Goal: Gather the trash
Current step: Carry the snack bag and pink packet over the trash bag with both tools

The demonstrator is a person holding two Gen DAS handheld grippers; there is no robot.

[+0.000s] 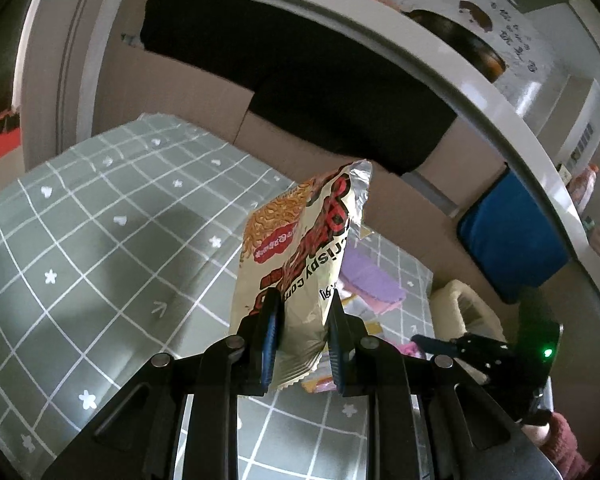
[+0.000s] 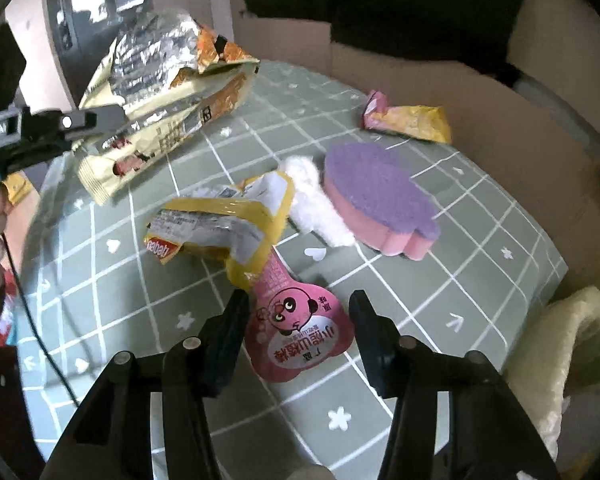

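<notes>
Presently, we find the left gripper (image 1: pixel 302 336) clenched on a noodle wrapper (image 1: pixel 300 256); the right gripper (image 2: pixel 298 344), fingers released, straddles a pink pouch (image 2: pixel 296 336) beside the yellow wrapper (image 2: pixel 224 224). Closing comes next, we judge.

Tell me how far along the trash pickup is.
Nothing visibly binned yet. In hand: the left gripper is shut on the noodle packet, held above the table. The right gripper is open around the pink wrapper. Left: yellow wrapper, small yellow-pink wrapper, white wad.
</notes>
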